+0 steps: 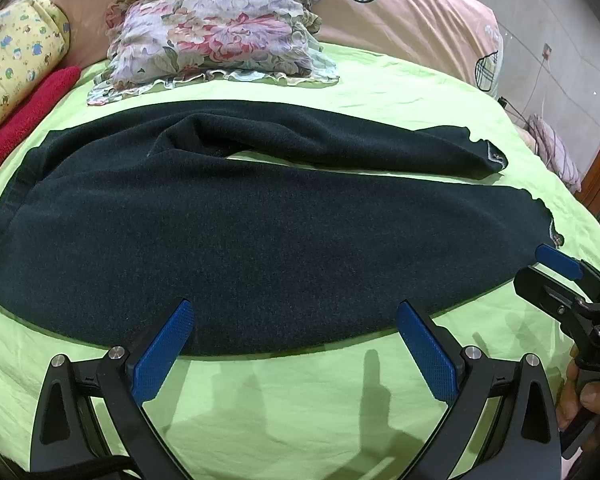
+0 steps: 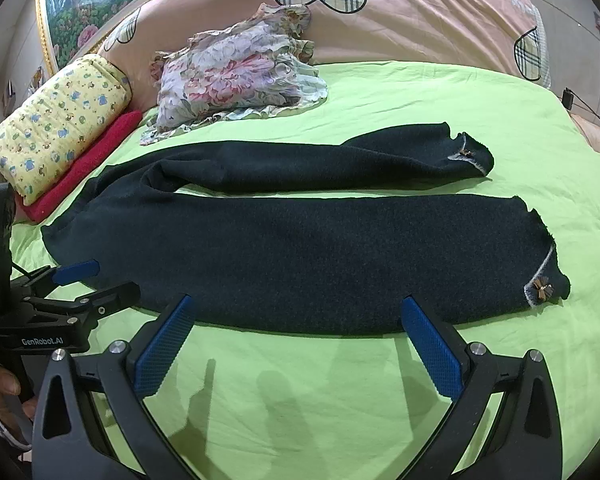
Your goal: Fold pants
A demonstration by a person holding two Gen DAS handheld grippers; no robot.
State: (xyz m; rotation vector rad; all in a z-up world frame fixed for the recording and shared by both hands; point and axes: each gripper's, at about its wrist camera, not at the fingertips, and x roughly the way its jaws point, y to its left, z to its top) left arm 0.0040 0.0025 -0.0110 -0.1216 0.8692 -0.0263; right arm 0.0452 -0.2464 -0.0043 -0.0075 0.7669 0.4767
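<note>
Pants: the dark pants (image 2: 300, 256) lay spread flat across the green sheet (image 2: 300, 400), filling the middle of both views — waistband toward the left of the frame, cuffs toward the right. The far leg (image 2: 300, 164) angled away from the near leg (image 2: 320, 264), leaving a green wedge between them.
Left gripper: the left gripper (image 1: 296, 344) hovered at the near edge of the pants, jaws wide apart and holding nothing; it sat toward the waist end, probably to pinch that side.
Right gripper: the right gripper (image 2: 298, 340) also stood with its jaws spread and empty, at the near leg's lower edge, toward the cuff with the small bow (image 2: 542, 290).
Step judged: nothing was folded yet — both tools seemed lined up along the near edge for a first fold.
Clutter: a floral garment (image 2: 236, 76) lay at the upper middle, well apart from the pants.
</note>
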